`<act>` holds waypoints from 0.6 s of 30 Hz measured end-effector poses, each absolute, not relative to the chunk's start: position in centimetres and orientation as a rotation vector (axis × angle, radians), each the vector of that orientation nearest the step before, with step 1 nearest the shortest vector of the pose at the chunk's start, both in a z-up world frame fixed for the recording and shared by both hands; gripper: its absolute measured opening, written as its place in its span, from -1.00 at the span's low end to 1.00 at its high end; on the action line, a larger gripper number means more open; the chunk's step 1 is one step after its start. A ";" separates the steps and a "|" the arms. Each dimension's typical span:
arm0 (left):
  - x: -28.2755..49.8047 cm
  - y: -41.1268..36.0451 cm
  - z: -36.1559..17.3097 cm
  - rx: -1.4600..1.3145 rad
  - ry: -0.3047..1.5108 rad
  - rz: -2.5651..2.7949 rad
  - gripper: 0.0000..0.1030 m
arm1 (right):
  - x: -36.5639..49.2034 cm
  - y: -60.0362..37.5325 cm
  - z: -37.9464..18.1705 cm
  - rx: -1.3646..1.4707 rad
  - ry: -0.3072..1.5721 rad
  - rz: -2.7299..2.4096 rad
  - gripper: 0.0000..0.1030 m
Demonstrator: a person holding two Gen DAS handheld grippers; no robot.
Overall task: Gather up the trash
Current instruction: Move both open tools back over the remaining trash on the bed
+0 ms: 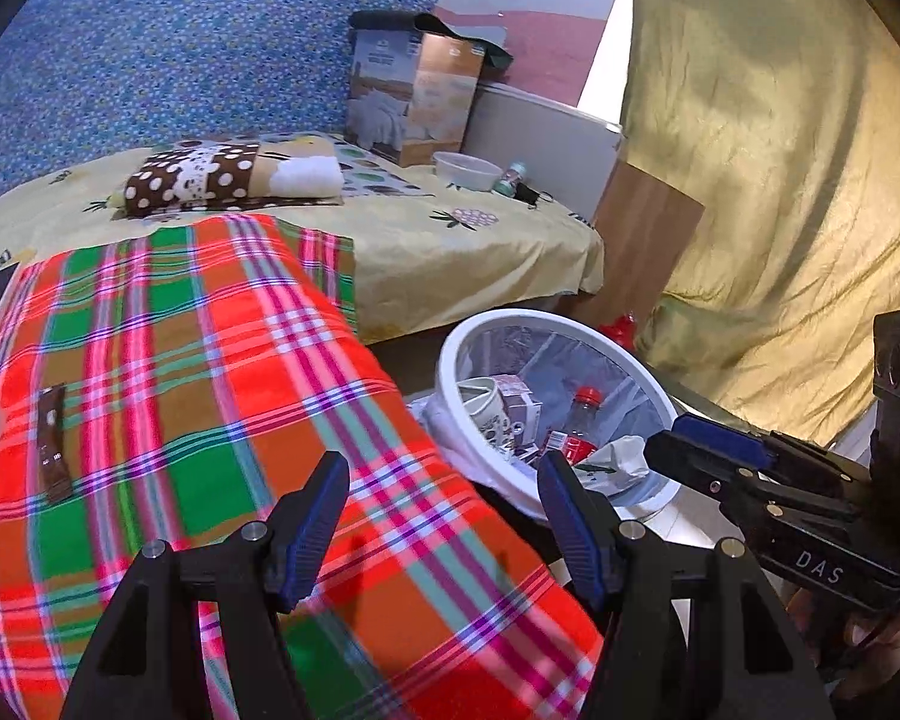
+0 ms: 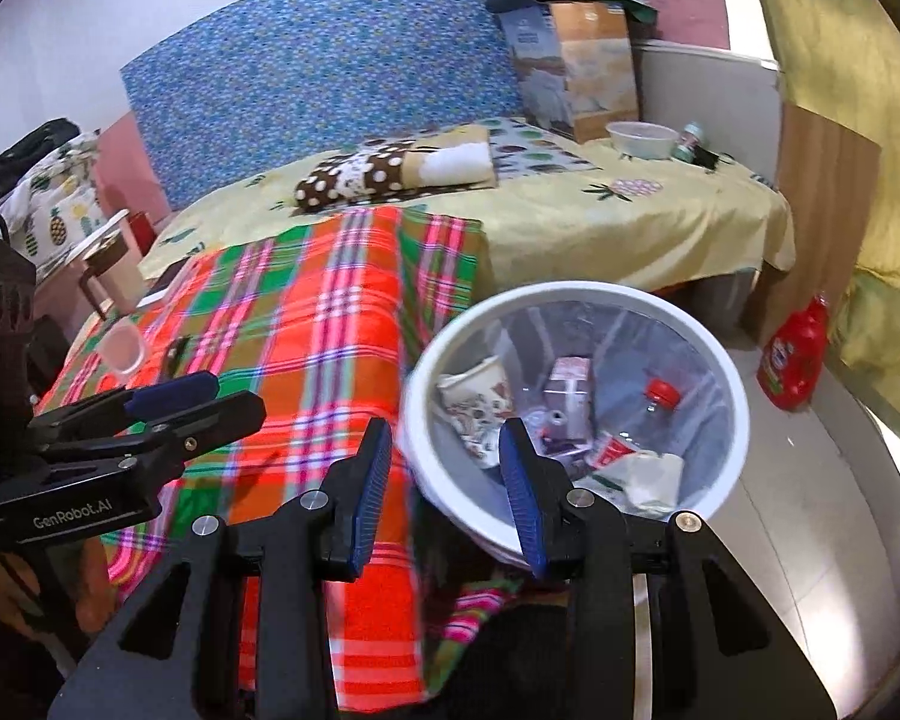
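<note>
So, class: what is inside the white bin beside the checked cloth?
Inside the white bin: a patterned paper cup, a small carton, a red-capped plastic bottle and crumpled paper. Whatever lies beneath them is covered.

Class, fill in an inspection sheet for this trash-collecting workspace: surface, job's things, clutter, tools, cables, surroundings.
Surface: plaid cloth over a bed.
Job's things: white bin with clear liner, beside the bed, holding a paper cup, a red-capped plastic bottle, a small carton and crumpled paper; brown wrapper and clear plastic cup lie on the cloth.
Clutter: bowl, cardboard box, folded cloths.
Tools: left tool open, empty; right tool open, empty.
Cables: nothing seen.
Surroundings: red bottle on the floor, yellow curtain, blue headboard.
</note>
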State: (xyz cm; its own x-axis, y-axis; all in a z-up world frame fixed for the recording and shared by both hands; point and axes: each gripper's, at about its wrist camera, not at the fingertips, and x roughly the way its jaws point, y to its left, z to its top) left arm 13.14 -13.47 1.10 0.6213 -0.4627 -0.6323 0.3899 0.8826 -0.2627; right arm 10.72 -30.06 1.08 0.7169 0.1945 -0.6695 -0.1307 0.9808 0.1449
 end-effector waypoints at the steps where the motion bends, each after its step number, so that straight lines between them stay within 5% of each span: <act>1: 12.9 -13.1 1.2 -0.104 0.752 -0.481 0.26 | 10.6 -29.6 1.0 0.087 0.750 0.191 -0.23; 18: 10.5 -7.2 0.9 -0.142 0.732 -0.334 0.26 | 10.2 -25.1 0.6 0.045 0.764 0.321 -0.23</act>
